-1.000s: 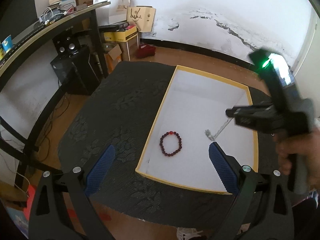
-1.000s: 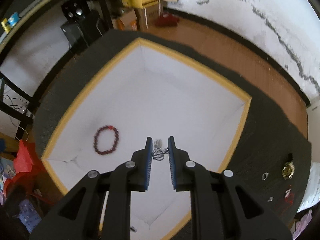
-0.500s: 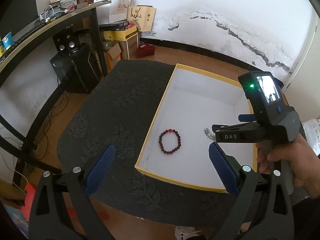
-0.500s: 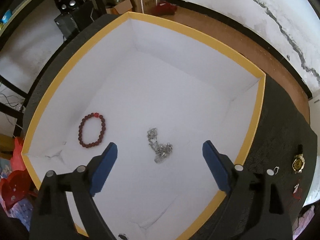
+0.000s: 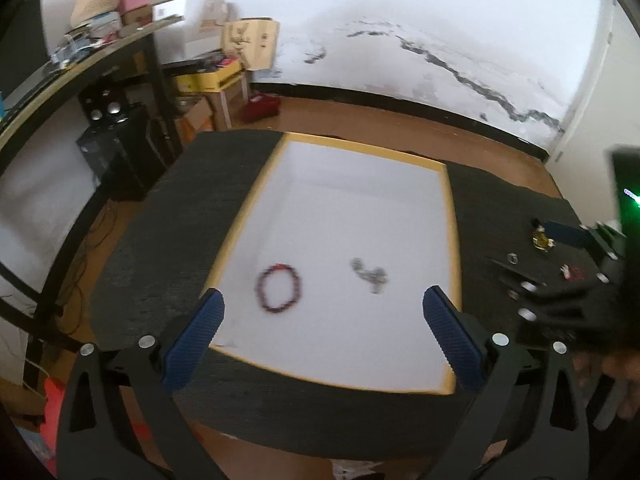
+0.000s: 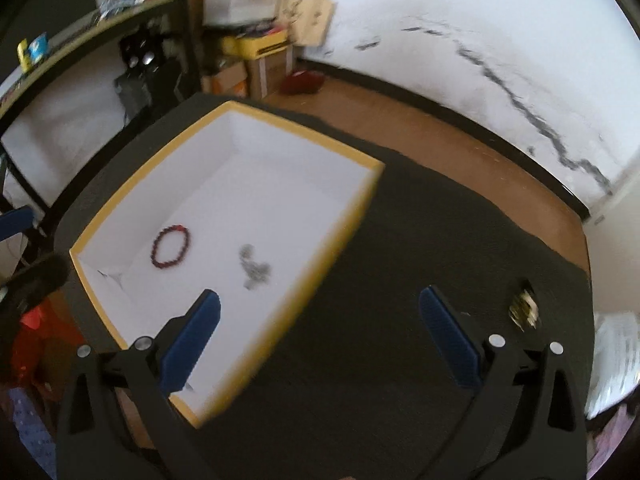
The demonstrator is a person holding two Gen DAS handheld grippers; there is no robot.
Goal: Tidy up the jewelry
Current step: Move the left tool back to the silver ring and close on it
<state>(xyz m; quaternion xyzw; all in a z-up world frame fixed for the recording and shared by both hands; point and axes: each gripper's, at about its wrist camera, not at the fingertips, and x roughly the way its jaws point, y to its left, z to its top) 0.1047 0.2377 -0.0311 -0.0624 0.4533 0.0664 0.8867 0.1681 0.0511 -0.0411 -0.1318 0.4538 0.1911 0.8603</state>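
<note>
The right gripper (image 6: 319, 334) has just been opening and its jaws stand wide apart with nothing between them, above the dark mat (image 6: 400, 280). The silver chain (image 6: 254, 267) lies in the white box (image 6: 320, 236) ahead of its left jaw, the red bead bracelet (image 6: 171, 247) beside it. The left gripper (image 5: 324, 334) gapes empty too, both pieces ahead between its jaws

Soft, even daylight fills both fisheye views, which curve strongly and darken at the corners. Motion blur smears the dark red bead bracelet (image 5: 279, 293) and the yellow-rimmed white cardboard box (image 6: 352, 216); the white floor nearly washes out.
</note>
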